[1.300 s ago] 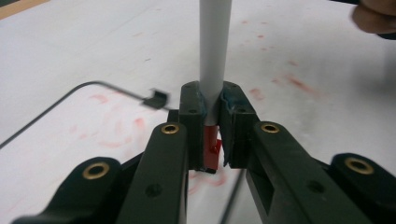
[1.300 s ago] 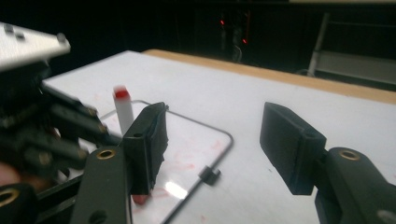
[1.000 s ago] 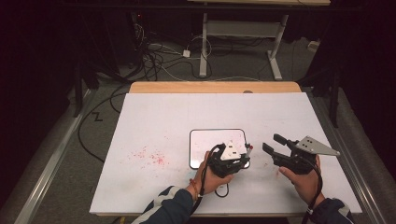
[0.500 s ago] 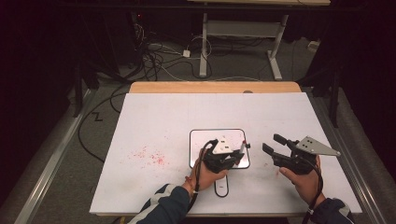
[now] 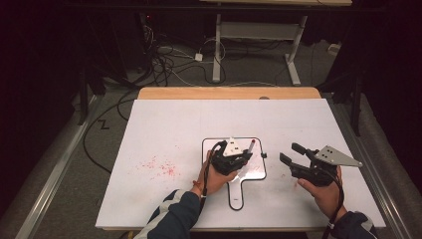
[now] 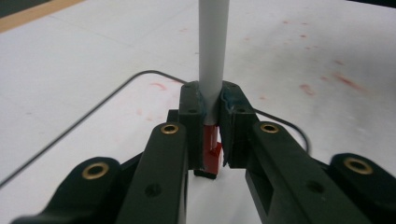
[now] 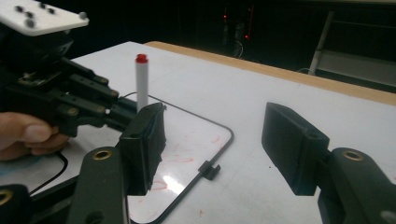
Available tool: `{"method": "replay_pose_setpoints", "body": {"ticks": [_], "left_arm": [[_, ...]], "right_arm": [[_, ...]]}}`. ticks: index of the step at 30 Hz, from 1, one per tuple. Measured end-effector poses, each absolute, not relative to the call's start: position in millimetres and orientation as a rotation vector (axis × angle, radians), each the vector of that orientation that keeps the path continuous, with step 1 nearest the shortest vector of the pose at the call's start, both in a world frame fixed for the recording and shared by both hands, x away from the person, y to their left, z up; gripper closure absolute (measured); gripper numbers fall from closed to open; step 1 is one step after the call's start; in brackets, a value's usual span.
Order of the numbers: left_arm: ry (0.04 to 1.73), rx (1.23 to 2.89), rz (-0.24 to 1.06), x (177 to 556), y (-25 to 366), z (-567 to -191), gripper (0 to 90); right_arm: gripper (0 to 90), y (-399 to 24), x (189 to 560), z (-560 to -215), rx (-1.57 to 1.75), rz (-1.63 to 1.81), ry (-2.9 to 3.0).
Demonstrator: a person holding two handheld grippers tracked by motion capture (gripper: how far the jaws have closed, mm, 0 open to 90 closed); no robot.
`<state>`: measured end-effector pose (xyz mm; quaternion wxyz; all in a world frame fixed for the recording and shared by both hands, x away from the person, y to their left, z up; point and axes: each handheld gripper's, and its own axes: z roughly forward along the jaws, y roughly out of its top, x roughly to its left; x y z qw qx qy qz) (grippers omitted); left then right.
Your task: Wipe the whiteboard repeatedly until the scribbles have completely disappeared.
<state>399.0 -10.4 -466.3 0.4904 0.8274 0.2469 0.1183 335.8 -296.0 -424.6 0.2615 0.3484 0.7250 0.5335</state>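
Fingers of the left gripper (image 6: 212, 123) clamp the marker (image 6: 213, 42) upright, red end (image 7: 141, 59) upward; right gripper (image 5: 287, 154) fingers gape.

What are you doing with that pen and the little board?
A person holds a gripper in each hand at a white table. The left gripper is shut on a white marker with a red end, held upright over a small handheld whiteboard with faint red marks on it. The right gripper waits beside the board, jaws open and empty.

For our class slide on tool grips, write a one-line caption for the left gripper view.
Left gripper shut on an upright white marker above the small whiteboard.
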Motion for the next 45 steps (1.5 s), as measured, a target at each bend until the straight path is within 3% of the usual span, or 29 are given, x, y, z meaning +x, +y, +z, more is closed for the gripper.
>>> {"method": "replay_pose_setpoints", "body": {"ticks": [13,22,31,39,45], "left_arm": [[0.489,2.040,0.200,383,-52,-466,78.9],[0.561,2.037,0.210,405,-54,-464,78.9],[0.475,2.056,0.158,388,-70,-464,78.9],[0.573,2.044,0.169,404,-46,-463,78.9],[0.566,2.018,0.119,390,-39,-467,78.9]], "right_arm": [[39.9,-294,336,-427,0.932,1.445,1.983],[39.7,-298,339,-428,0.950,1.434,1.980],[39.8,-300,339,-427,0.950,1.431,1.970],[39.7,-300,338,-426,0.949,1.430,1.973],[39.6,-299,338,-426,0.946,1.432,1.977]]}}
